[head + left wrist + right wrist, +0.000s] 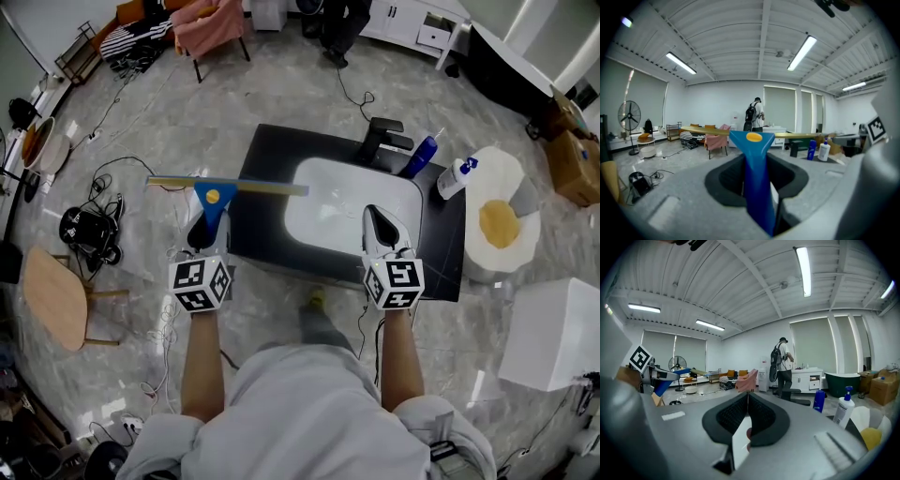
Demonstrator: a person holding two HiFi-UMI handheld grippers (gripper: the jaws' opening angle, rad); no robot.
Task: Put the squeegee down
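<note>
At the far left a wooden stool [54, 295] stands on the grey floor [141, 122], with black cables [105, 199] lying just beyond it. The left gripper [208, 232] is clamped on the blue handle of the squeegee [214, 197], holding it off any surface at the near left side of the black counter [262, 164]. Its long yellowish blade lies crosswise, and its right end reaches over the left edge of the white sink [347, 202]. The right gripper [376, 218] hangs over the near right part of the sink, its jaws pressed together with nothing between them. Further right, at the far edge, stand a black tap [384, 136], a blue bottle [421, 157] and a white bottle [453, 178]
</note>
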